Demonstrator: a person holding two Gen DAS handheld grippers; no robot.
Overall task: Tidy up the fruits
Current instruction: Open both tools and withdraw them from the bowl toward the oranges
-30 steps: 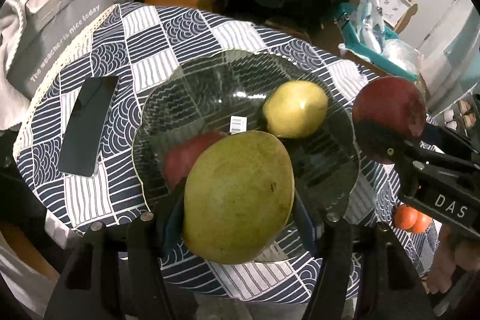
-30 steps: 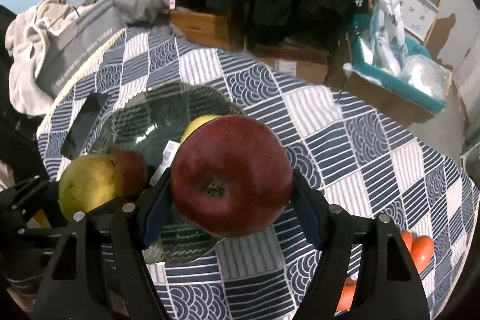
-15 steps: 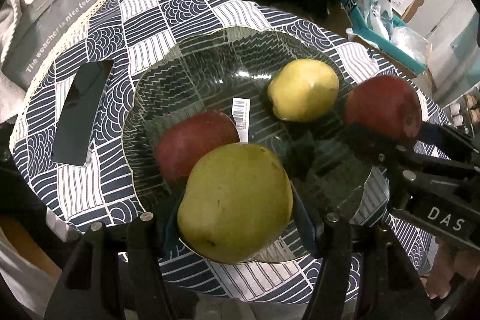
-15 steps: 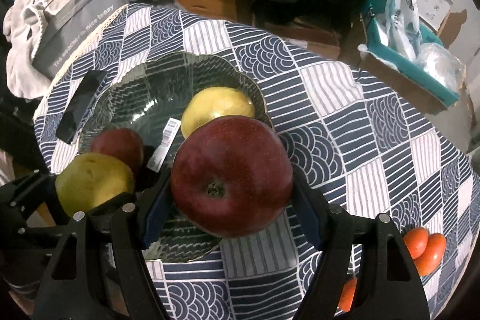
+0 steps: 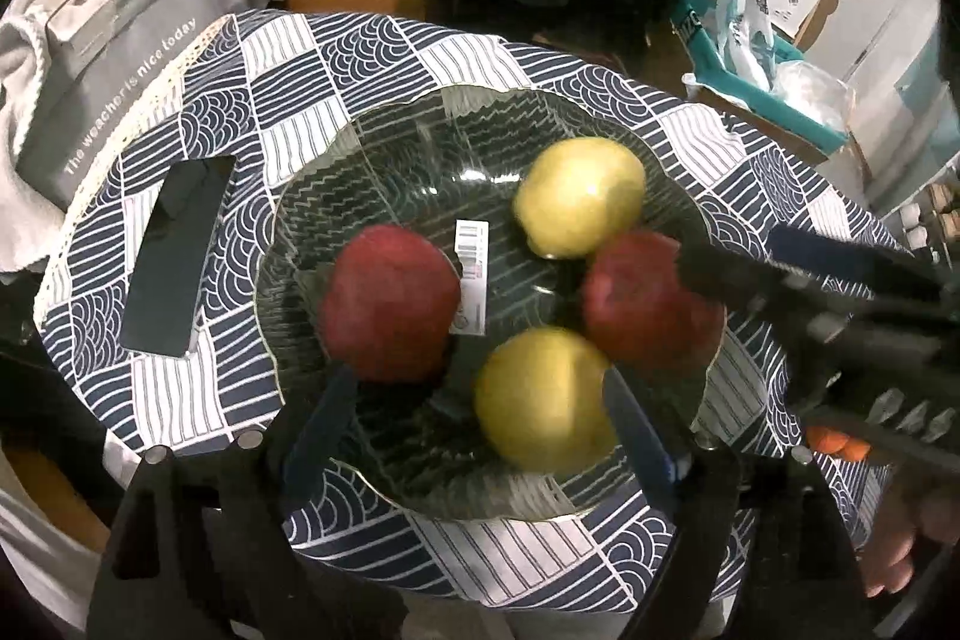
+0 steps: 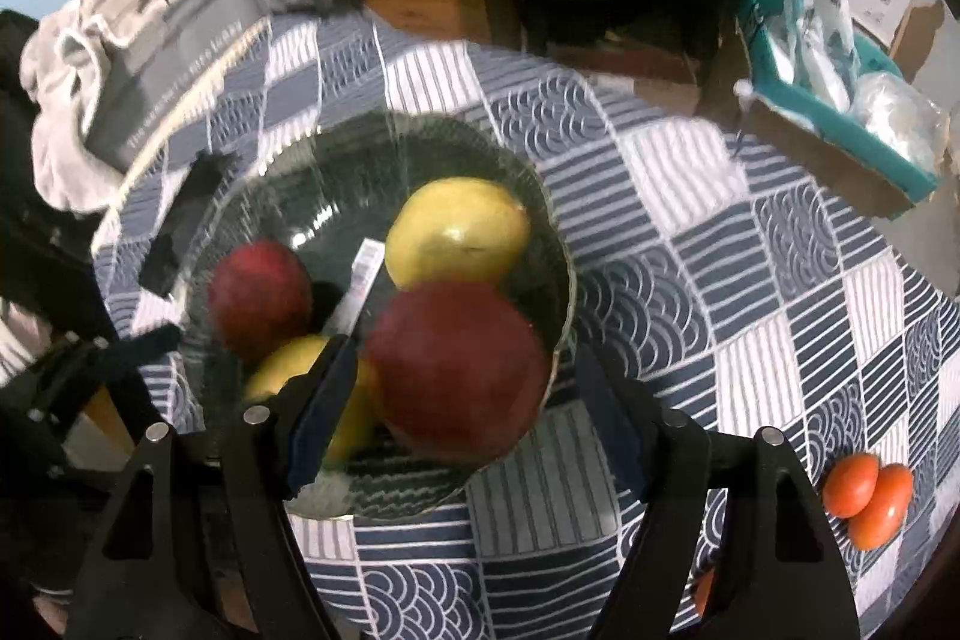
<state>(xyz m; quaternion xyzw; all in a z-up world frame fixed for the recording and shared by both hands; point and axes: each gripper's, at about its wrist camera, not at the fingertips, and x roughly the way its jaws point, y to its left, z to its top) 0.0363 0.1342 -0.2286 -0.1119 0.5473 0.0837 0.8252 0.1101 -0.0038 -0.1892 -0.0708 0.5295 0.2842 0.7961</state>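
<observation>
In the left wrist view, your left claw (image 5: 474, 436) has just been opening; its jaws stand wide, and the yellow-green fruit (image 5: 543, 397) between them lies released in the glass bowl (image 5: 384, 148) beside a red apple (image 5: 390, 304). Two orange fruits (image 5: 834, 445) remain outside, on the patterned table (image 5: 336, 64).

In the right wrist view, your right claw (image 6: 462, 418) has also been opening, its pads clear of the second red apple (image 6: 456, 370) inside the bowl rim. Cluttered shelving stands behind.
</observation>
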